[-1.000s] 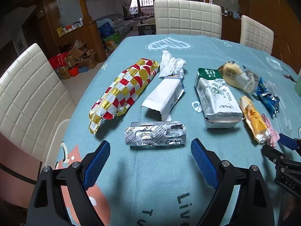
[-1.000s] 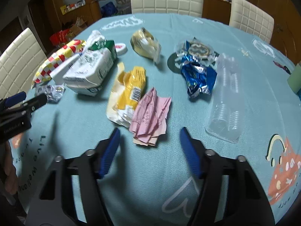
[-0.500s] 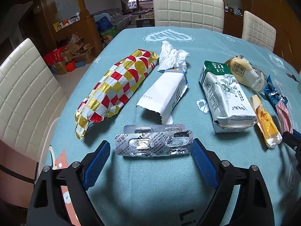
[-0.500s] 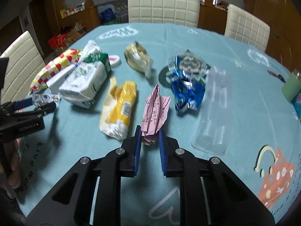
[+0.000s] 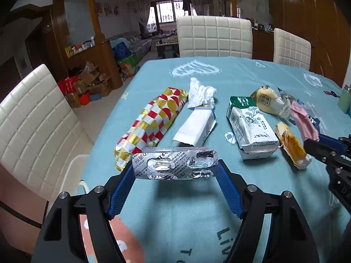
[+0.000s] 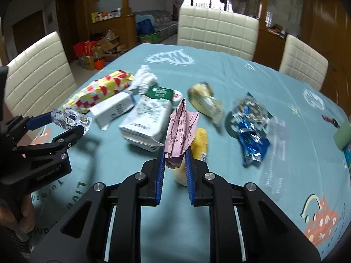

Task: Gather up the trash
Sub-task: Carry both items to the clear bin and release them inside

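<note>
On the teal tablecloth (image 5: 182, 214) lies scattered trash. The silver blister pack (image 5: 175, 163) hangs just above the cloth, casting a shadow, between the blue pads of my left gripper (image 5: 175, 167), whose jaws are closing and press its two ends. The right wrist view shows the same left gripper (image 6: 68, 122) with the blister pack (image 6: 71, 119) raised. My right gripper (image 6: 174, 153) is shut on a crumpled pink paper (image 6: 181, 129), which stands up off the table. In the left wrist view the pink paper (image 5: 303, 122) sticks out of the right gripper (image 5: 316, 139).
On the cloth lie a red-and-gold checked wrapper (image 5: 151, 122), a white tissue (image 5: 200, 92), a white pouch (image 5: 196, 126), a white-green pack (image 5: 250, 122), a yellow wrapper (image 5: 291, 144), a bagged bun (image 5: 266, 100), a blue wrapper (image 6: 252, 144) and a clear tray (image 6: 276, 149). White chairs (image 5: 214, 37) ring the table.
The left jaws narrowed onto the blister pack and lifted it off the cloth. The right jaws shut on the pink paper and raised it.
</note>
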Available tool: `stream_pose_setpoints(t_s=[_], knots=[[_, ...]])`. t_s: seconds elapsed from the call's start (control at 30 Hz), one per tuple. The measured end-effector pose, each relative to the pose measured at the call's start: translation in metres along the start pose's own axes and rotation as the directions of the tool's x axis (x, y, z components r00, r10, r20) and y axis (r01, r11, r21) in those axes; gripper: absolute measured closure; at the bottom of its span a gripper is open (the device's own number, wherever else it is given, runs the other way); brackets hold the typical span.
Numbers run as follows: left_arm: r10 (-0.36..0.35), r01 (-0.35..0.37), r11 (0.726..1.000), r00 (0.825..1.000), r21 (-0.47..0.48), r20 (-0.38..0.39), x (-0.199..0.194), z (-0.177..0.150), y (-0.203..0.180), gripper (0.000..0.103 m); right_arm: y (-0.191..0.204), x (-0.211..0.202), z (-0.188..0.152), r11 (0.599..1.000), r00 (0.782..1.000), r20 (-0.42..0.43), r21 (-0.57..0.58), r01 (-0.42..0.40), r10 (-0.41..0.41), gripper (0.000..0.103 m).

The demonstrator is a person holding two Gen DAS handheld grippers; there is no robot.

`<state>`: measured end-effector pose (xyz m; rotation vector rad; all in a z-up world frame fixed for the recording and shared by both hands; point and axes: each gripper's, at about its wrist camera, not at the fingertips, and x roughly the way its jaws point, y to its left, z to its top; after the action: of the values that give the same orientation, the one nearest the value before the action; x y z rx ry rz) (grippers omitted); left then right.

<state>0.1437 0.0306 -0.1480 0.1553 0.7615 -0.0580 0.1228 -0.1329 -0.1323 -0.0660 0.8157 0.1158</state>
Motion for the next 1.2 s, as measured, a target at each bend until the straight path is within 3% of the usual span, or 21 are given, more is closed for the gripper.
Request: stream_pose_setpoints(t_s=[0.67,1.2], knots=[[0.089,-0.087,0.994,0.995,-0.059,0.034,-0.017,-0.019,0.06,0.031,0.106,0.014,0.017,0.981,0.997,-0.031,-0.176,-0.079,0.074,0.084],[0.102,-0.1,0.989,0.995,-0.112,0.017,-0.012,-0.028,0.092,0.031,0.141,0.027,0.022,0.97,0.995,-0.055,-0.225,-0.093,0.083,0.084]])
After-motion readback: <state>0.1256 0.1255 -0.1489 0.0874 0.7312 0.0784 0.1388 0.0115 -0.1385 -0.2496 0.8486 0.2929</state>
